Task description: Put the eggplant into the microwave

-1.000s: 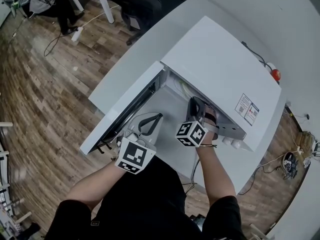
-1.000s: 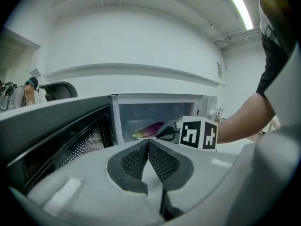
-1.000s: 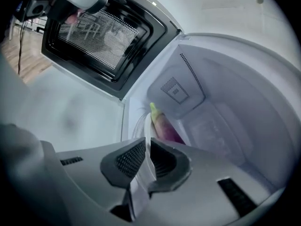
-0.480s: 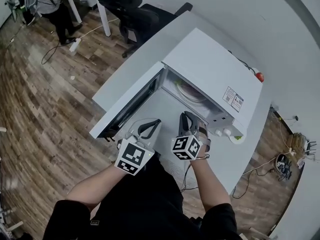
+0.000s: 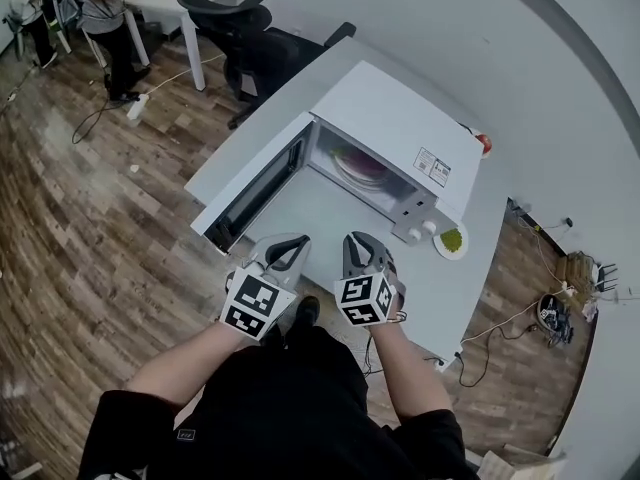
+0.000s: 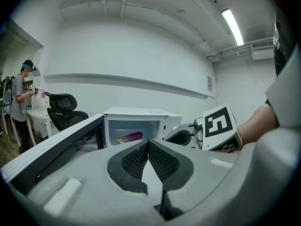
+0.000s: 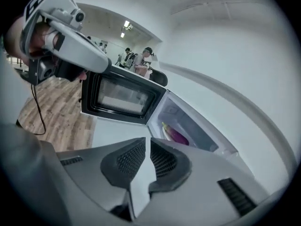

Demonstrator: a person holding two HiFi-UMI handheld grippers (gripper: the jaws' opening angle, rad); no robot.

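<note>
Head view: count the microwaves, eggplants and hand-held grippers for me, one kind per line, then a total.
microwave: 1
eggplant: 1
hand-held grippers: 2, left and right
total: 4

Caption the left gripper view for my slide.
Eggplant lies inside the open microwave; left gripper shut and empty in front.

One microwave (image 5: 400, 128) at 12 o'clock on one white table (image 5: 320, 213), one eggplant (image 6: 130, 137) inside; two grippers at 6 o'clock, the left gripper (image 5: 284, 254) and the right gripper (image 5: 362, 252); one black office chair (image 5: 235, 23) at 11 o'clock; two people (image 5: 98, 8) (far off, past the chair); one small plate (image 5: 451, 240) at 2 o'clock
</note>
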